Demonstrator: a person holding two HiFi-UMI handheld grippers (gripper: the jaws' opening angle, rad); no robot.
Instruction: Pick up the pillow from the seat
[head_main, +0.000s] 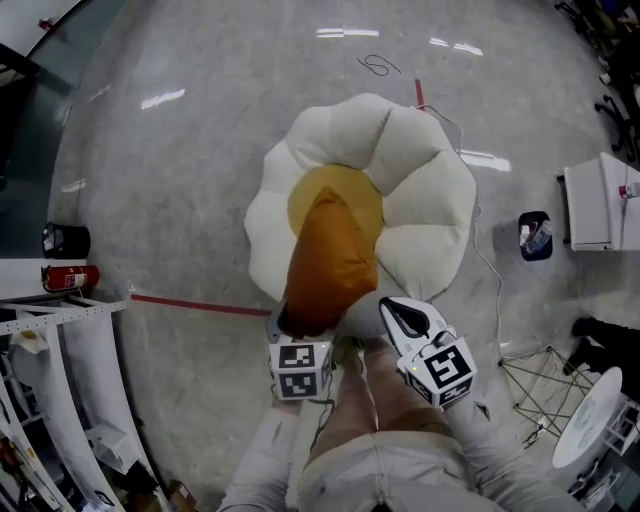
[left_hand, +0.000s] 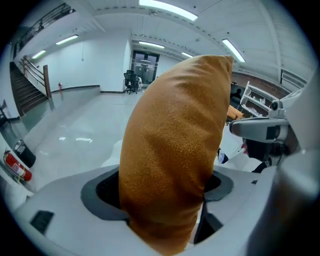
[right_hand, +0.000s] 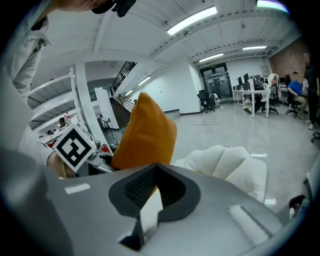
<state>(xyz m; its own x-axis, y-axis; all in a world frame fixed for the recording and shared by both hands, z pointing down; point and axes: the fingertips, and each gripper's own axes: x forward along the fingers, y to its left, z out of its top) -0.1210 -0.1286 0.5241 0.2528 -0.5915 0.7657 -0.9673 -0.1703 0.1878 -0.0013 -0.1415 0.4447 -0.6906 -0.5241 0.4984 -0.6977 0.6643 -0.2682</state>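
Note:
An orange pillow (head_main: 330, 260) hangs tilted over the cream flower-shaped seat (head_main: 420, 190), above its yellow centre. My left gripper (head_main: 303, 325) is shut on the pillow's near end. In the left gripper view the pillow (left_hand: 175, 160) fills the gap between the two jaws and rises upward. My right gripper (head_main: 405, 318) is just right of the pillow and apart from it, shut with nothing in it. In the right gripper view the pillow (right_hand: 145, 132) stands up to the left and the seat (right_hand: 225, 160) lies beyond the jaws.
A red fire extinguisher (head_main: 68, 278) and white shelving (head_main: 60, 340) are at the left. A red tape line (head_main: 190, 305) crosses the grey floor. A thin cable (head_main: 480, 240) runs past the seat toward a black bin (head_main: 534, 235). A white table (head_main: 600, 205) is at the right.

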